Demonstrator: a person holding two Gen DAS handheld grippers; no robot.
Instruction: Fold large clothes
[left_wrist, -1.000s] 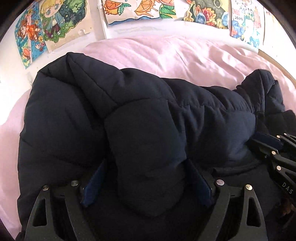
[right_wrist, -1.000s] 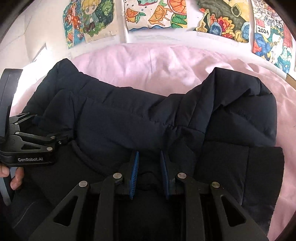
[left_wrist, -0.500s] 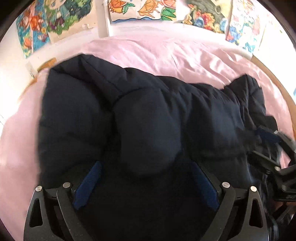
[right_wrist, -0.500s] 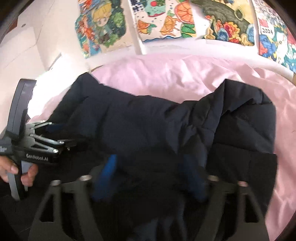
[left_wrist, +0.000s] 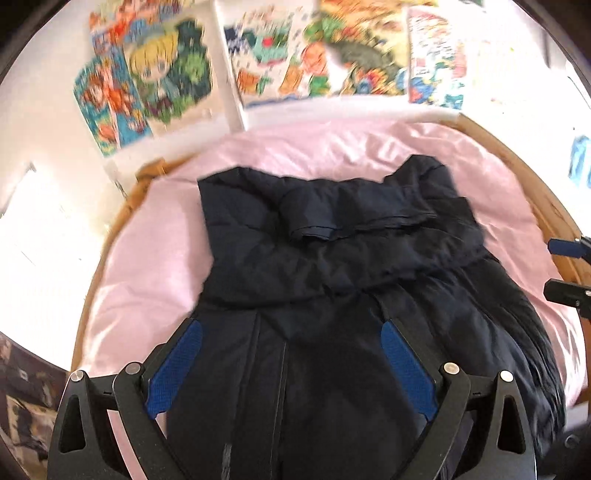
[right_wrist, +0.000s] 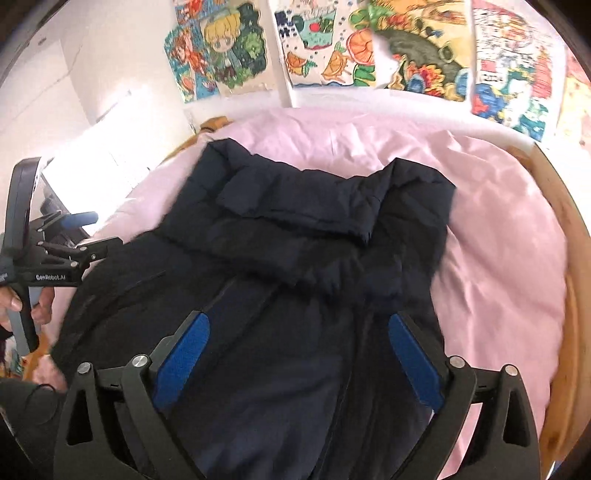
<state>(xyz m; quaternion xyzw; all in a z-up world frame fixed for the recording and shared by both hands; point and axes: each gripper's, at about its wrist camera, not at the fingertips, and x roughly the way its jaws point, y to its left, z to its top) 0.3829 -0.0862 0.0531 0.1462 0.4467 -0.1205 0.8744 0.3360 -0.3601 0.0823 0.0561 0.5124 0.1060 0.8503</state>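
Jacket (left_wrist: 332, 280) is seen folded on the pink sheet (left_wrist: 147, 266), collar end toward 12 o'clock. Left gripper (left_wrist: 291, 362) is spread wide, nothing held. Right gripper (right_wrist: 299, 354) is opening, pads clear of the fabric.

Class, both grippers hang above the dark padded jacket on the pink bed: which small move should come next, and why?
Probably lower the right gripper to the jacket near hem. Its jaws are opening with nothing between them; the left gripper is open, and the near half lies unfolded.
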